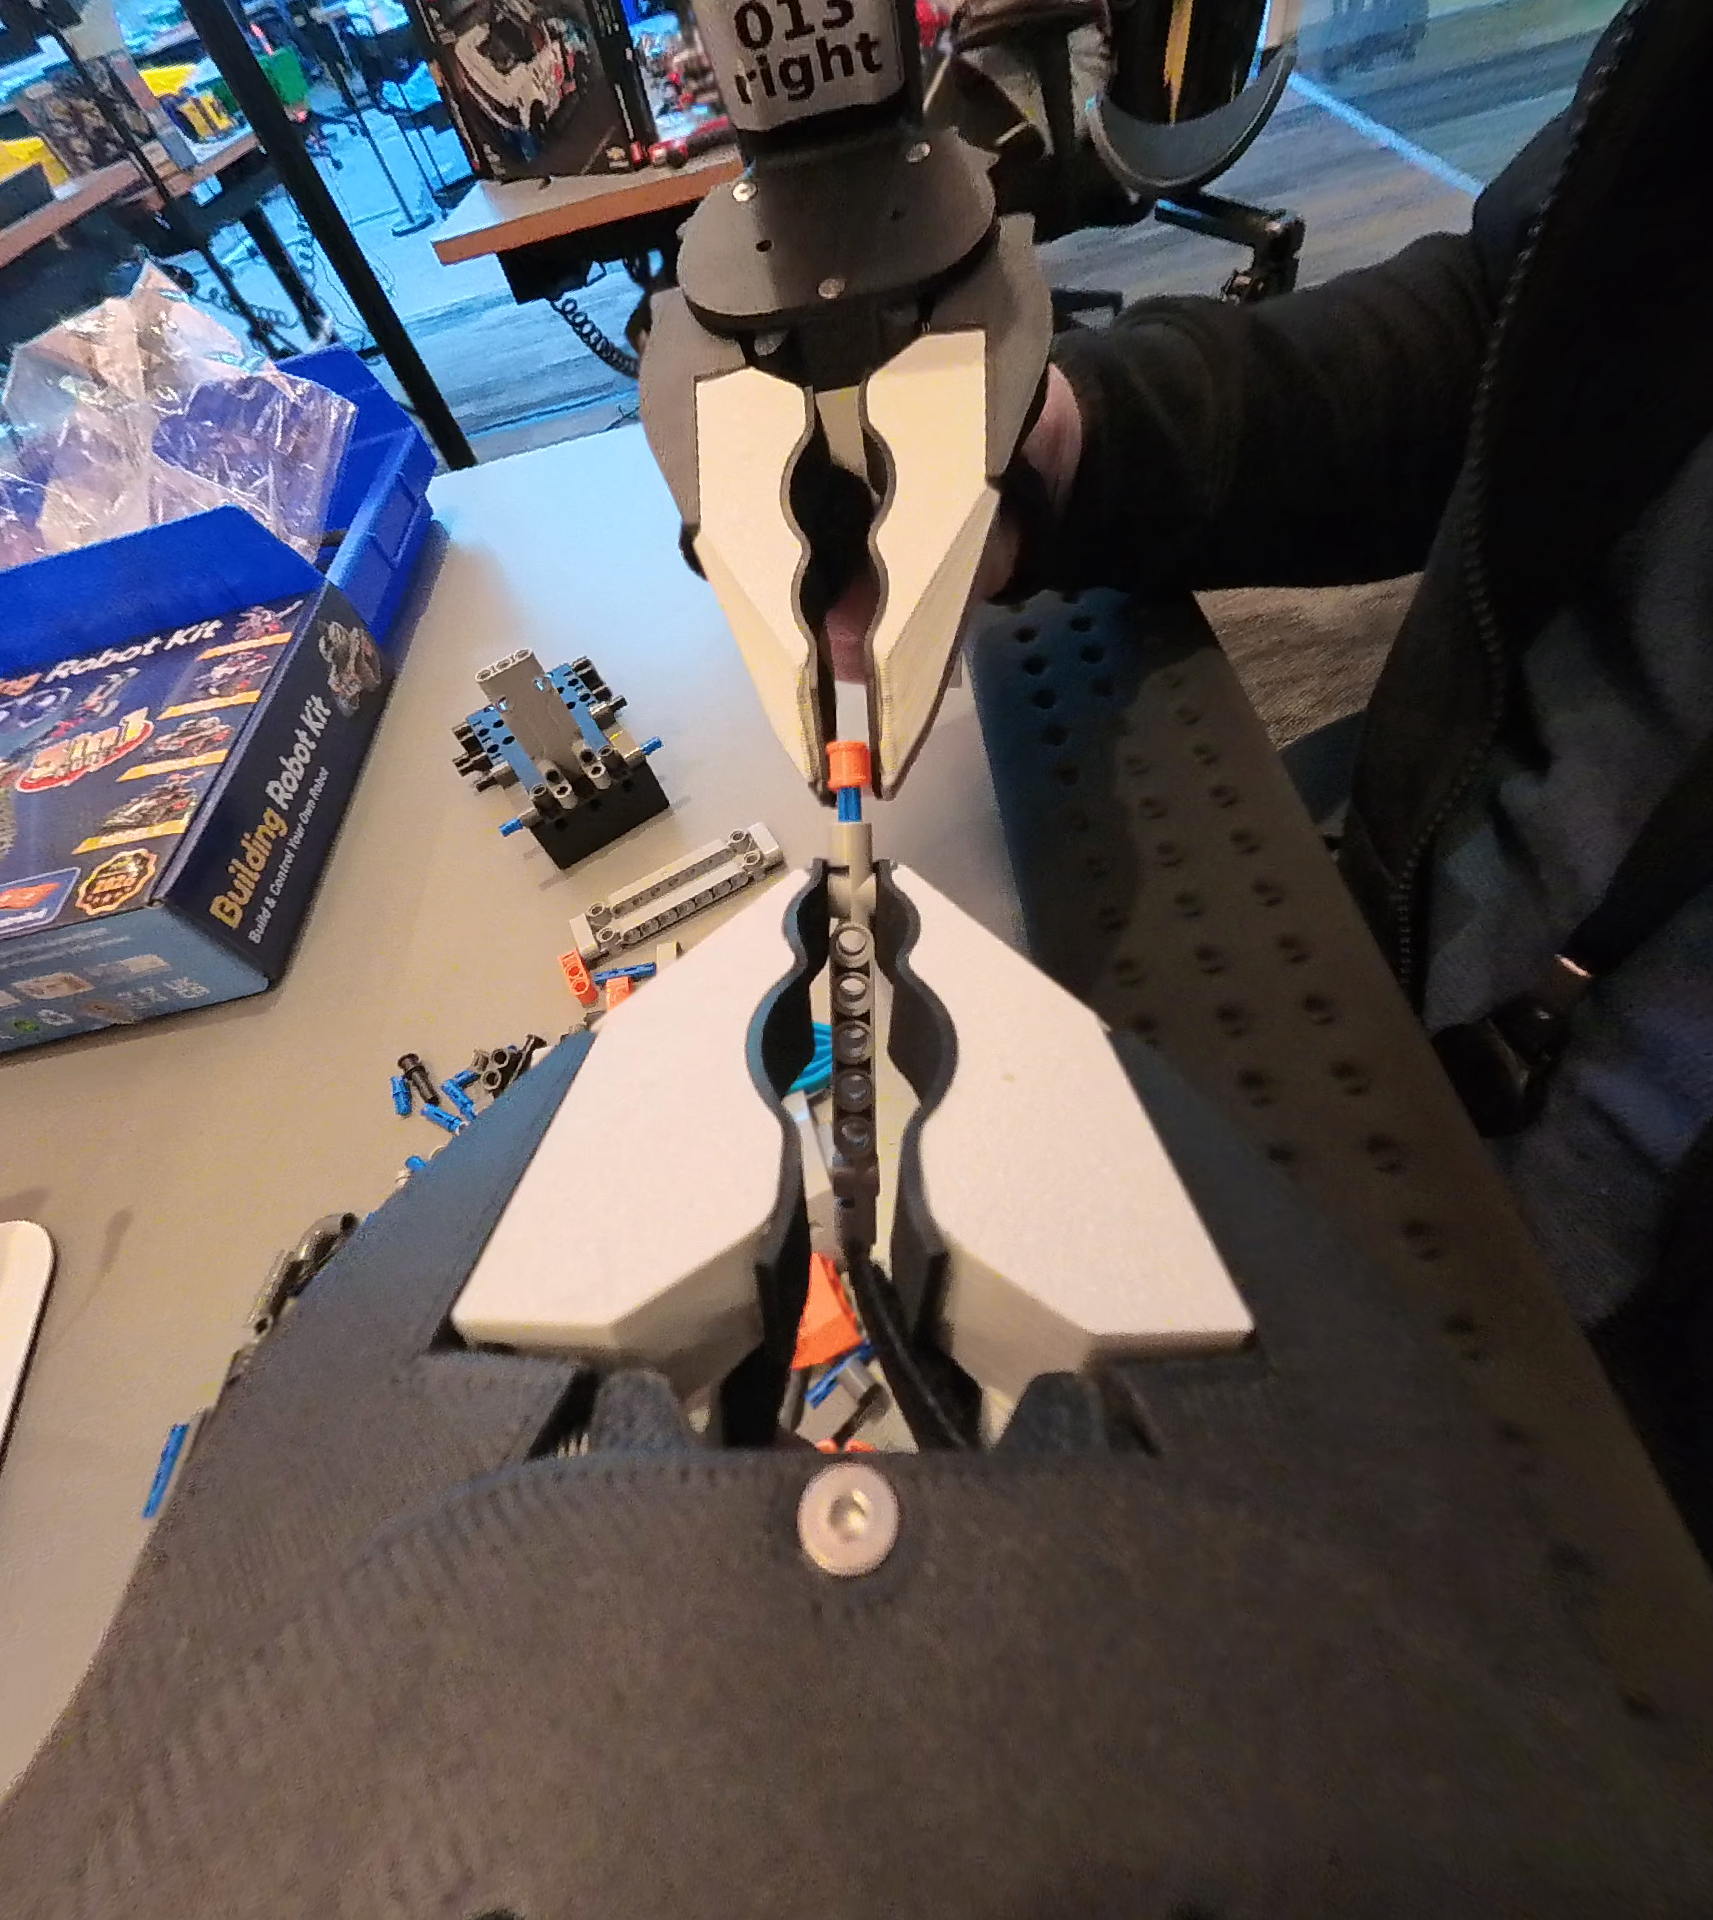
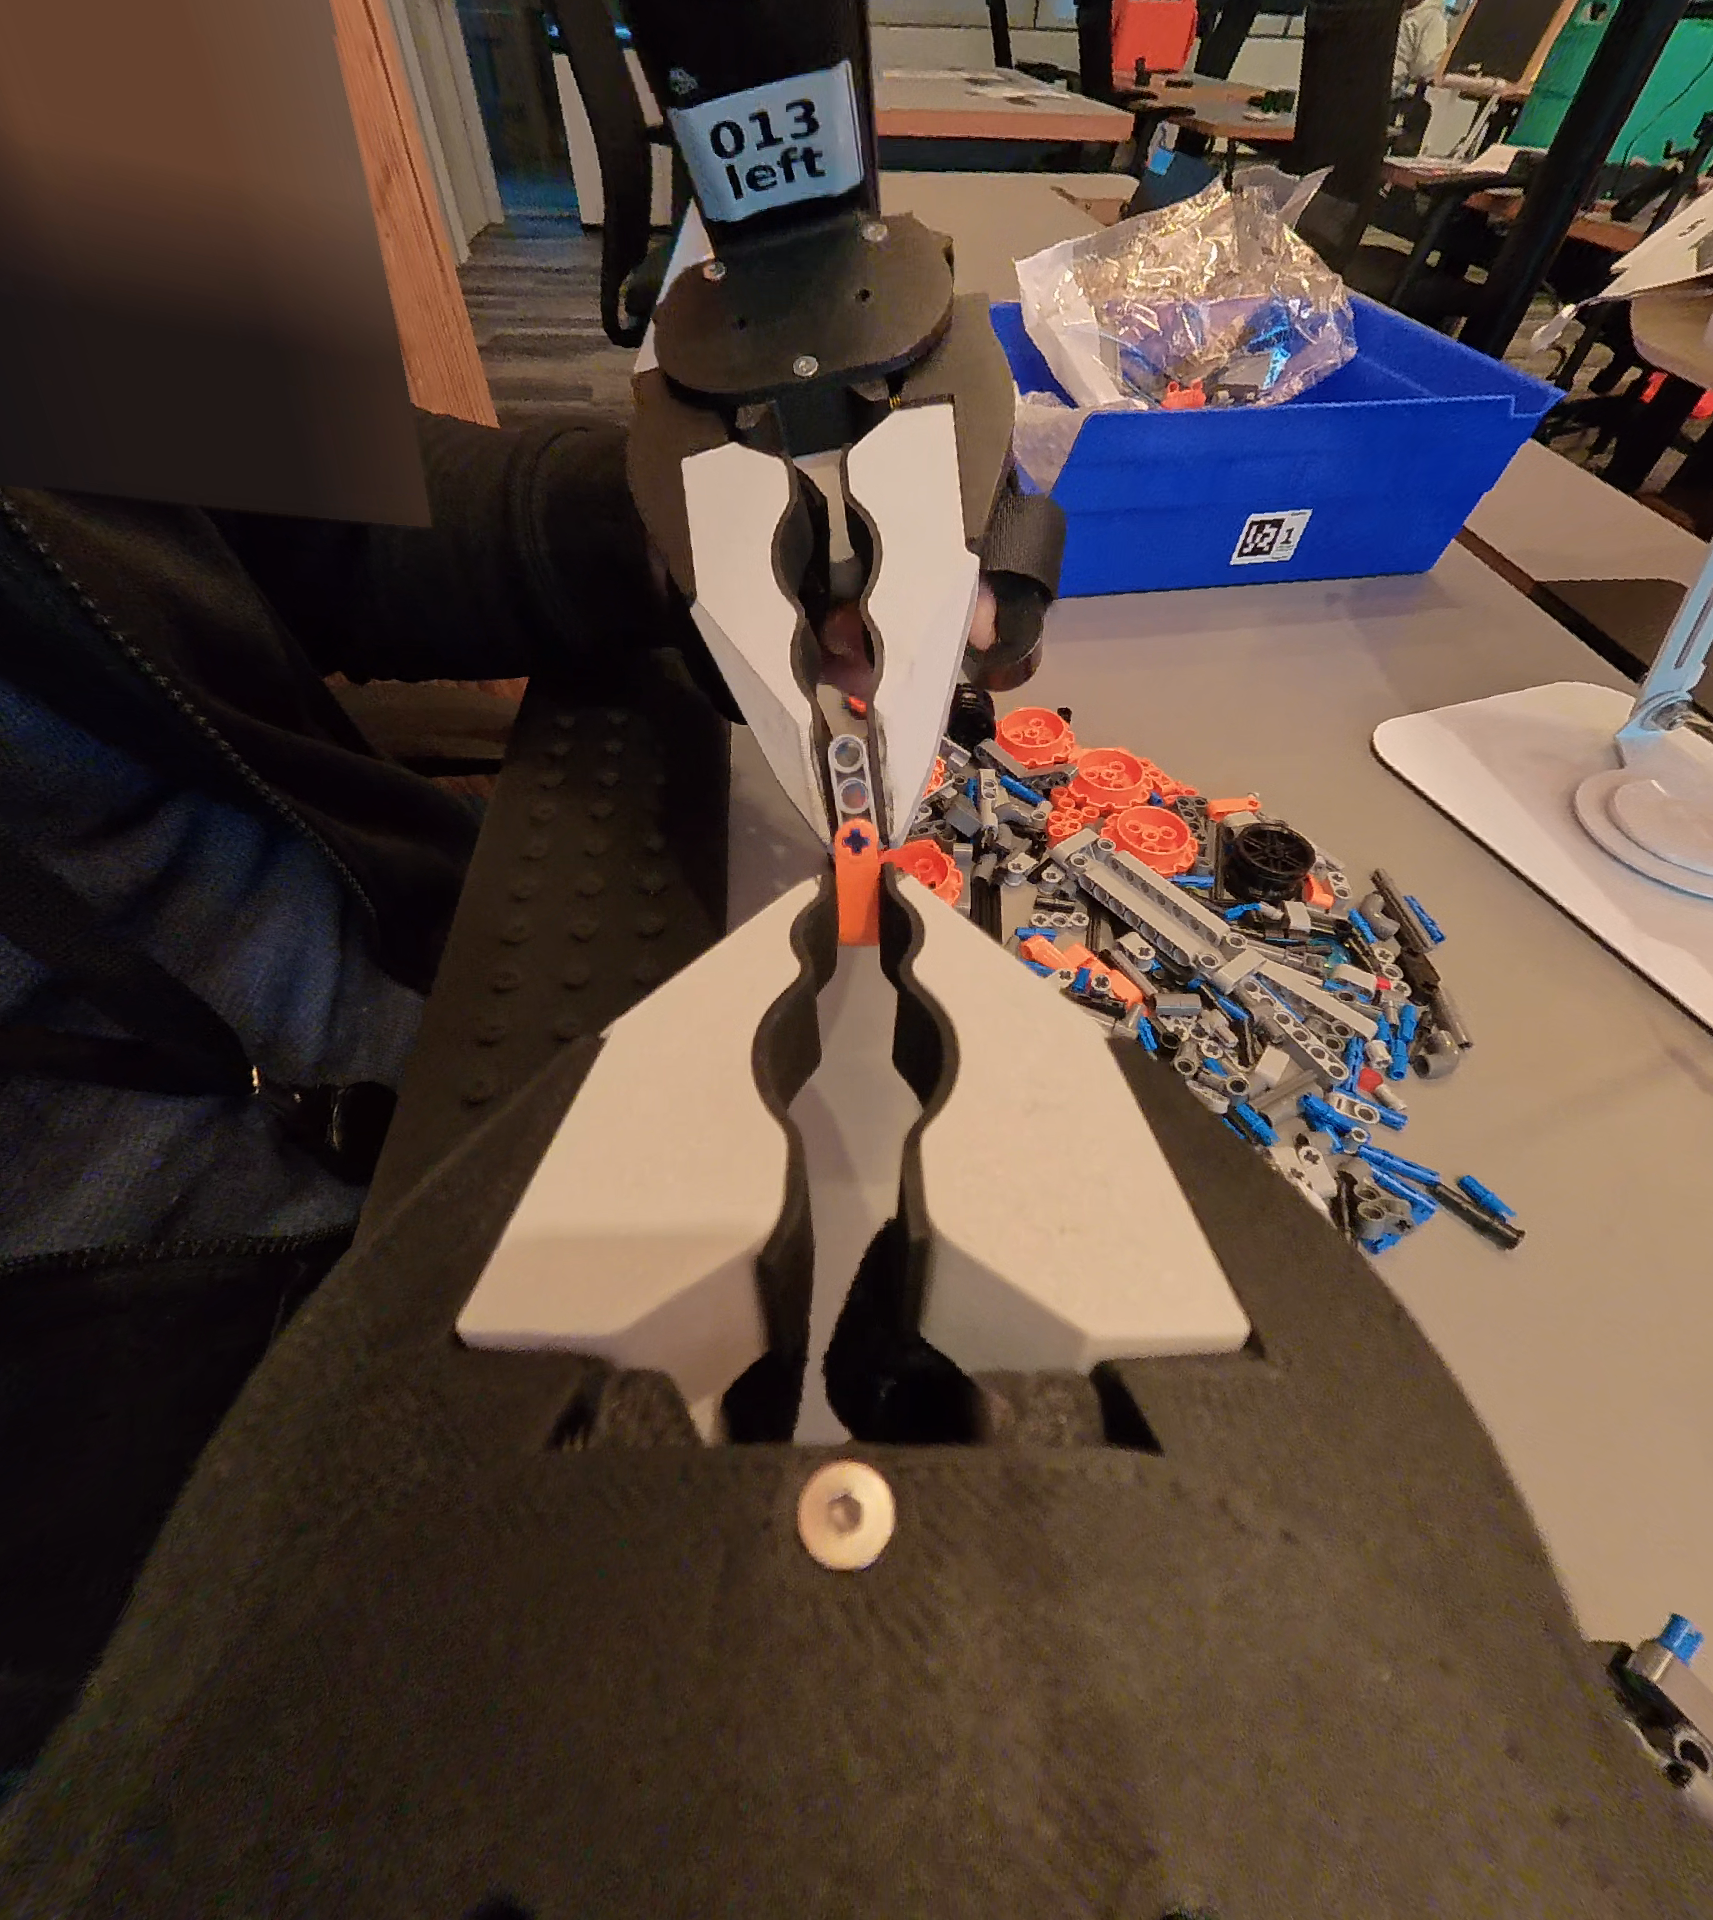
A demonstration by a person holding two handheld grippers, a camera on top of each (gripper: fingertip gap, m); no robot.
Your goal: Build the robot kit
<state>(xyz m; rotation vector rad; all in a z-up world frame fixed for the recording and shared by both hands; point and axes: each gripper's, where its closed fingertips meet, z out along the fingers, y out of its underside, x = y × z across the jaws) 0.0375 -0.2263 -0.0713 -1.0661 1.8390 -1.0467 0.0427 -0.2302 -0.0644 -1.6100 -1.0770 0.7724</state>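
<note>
Your two wrist cameras face each other, each looking close along its own fingers at the other gripper. The left view looks toward the blue bin (image 1: 384,468) and beyond — the right looks back at it (image 2: 1278,447). Both share the grey table (image 1: 208,1122) and the meeting fingertips.
</note>
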